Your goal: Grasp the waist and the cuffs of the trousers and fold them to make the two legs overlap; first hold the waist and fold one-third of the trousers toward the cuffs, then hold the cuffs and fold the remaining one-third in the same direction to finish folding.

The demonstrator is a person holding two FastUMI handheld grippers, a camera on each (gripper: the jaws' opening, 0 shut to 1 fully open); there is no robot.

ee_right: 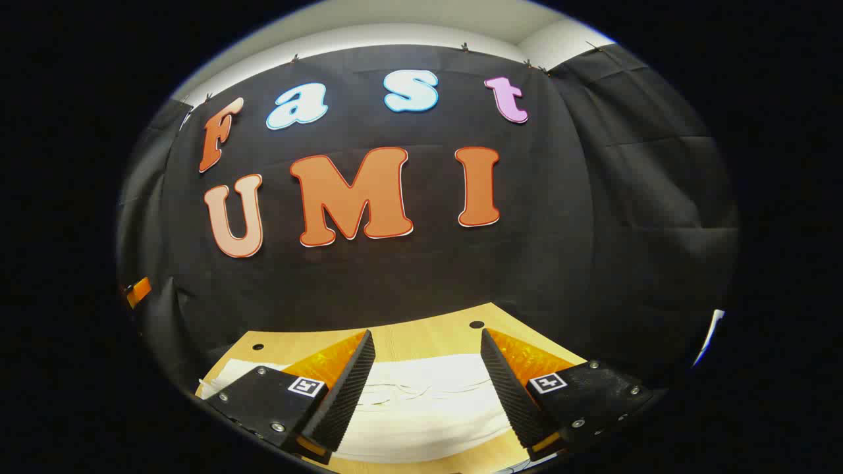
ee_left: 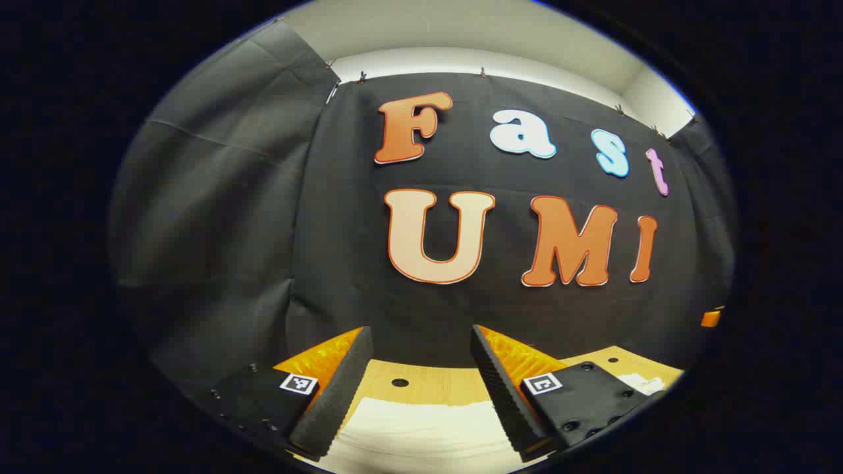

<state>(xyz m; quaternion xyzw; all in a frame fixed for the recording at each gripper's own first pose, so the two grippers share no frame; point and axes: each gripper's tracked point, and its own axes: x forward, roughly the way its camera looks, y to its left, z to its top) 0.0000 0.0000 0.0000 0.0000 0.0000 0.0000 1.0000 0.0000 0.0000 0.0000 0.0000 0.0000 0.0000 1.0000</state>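
White trousers lie flat on the wooden table. In the left gripper view the trousers (ee_left: 421, 431) fill the space below and between the fingers of my left gripper (ee_left: 420, 339), which stands open above the cloth, holding nothing. In the right gripper view the trousers (ee_right: 421, 401) show a gathered, wrinkled edge between the fingers of my right gripper (ee_right: 428, 339), also open and empty. Both grippers hover over the cloth; whether they touch it cannot be told.
The wooden table (ee_right: 435, 336) has small round holes (ee_left: 400, 382) near its far edge and ends at the black cloth wall close behind. A small orange object (ee_left: 711, 318) sits at the far right in the left gripper view, and the same kind of orange object (ee_right: 138, 291) at the far left in the right gripper view.
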